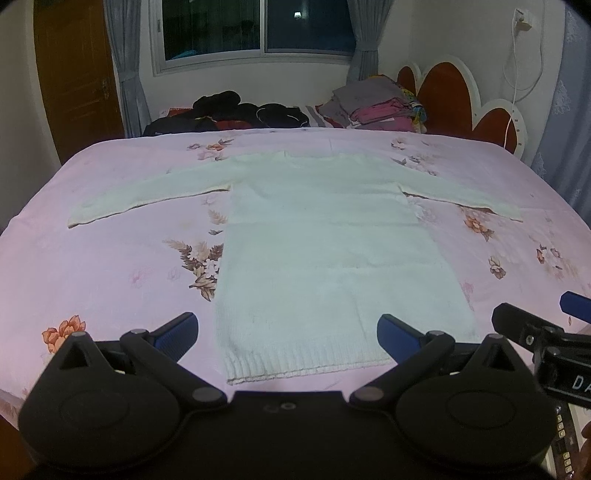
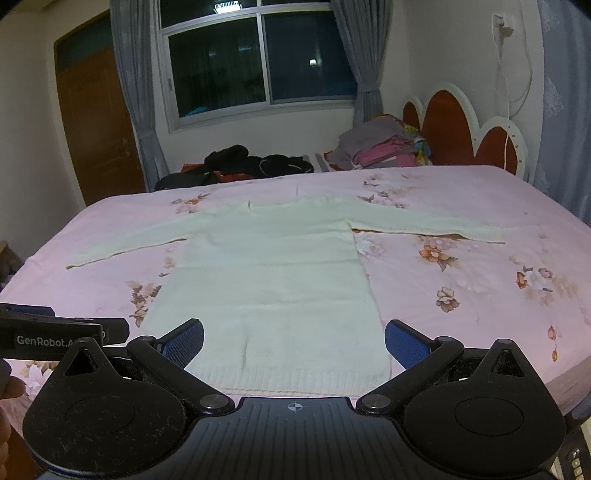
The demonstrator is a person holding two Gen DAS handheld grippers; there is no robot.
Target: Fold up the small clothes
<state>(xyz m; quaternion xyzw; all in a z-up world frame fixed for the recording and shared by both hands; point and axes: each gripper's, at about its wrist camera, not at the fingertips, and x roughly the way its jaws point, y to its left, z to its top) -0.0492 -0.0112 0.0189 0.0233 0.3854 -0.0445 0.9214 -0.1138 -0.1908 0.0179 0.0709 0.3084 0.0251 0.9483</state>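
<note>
Just beyond open left gripper, sweater.

A pale knit sweater lies flat on the bed, sleeves outspread.

Your left wrist camera sits low at the near edge of the bed, facing across it toward the window, close above the hem of the white sweater. Your right wrist camera looks the same way from just beside it, slightly higher and further right. Both views share the sweater, the bed, the window, the headboard and the clothes piles. Each view catches the other gripper at its edge.
</note>
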